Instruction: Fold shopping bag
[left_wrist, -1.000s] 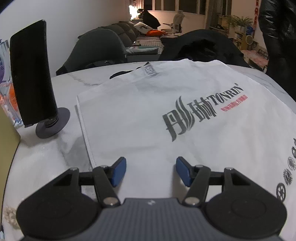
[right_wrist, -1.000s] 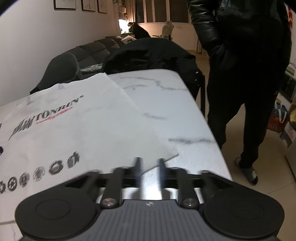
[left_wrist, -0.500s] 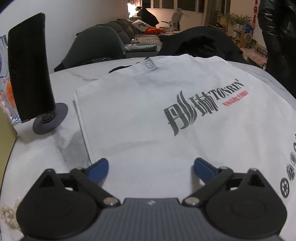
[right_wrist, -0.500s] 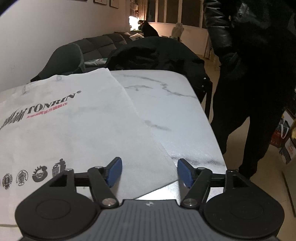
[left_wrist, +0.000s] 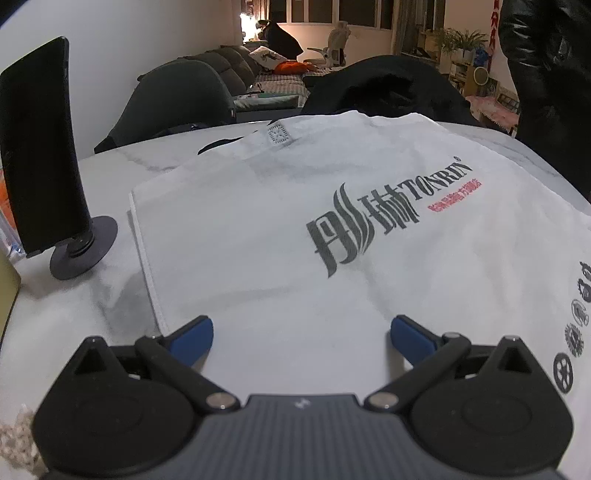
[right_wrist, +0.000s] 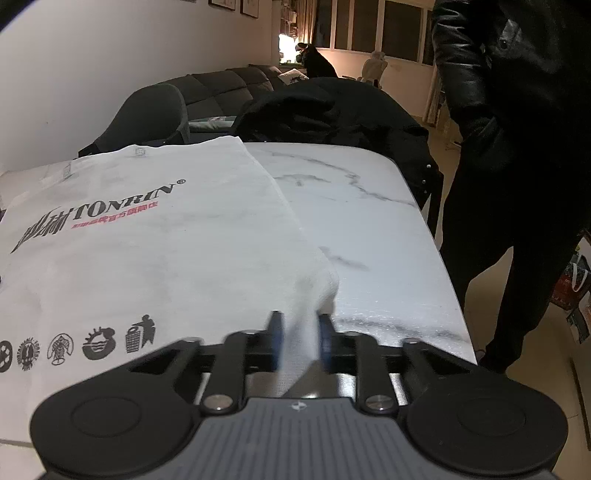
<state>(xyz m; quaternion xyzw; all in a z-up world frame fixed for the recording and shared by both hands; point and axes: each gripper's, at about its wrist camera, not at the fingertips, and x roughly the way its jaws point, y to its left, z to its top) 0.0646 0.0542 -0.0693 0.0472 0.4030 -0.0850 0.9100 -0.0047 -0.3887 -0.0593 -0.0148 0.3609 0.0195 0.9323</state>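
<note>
Shopping bag is lying flat and unfolded on the marble tabletop. Right hand-held gripper is pinching its near right corner, while left hand-held gripper is hovering spread apart over the near left edge; every fold is remaining.

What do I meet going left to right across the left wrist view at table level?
Phone on stand → bare marble table → shopping bag left edge → black logo → row of small icons.
</note>
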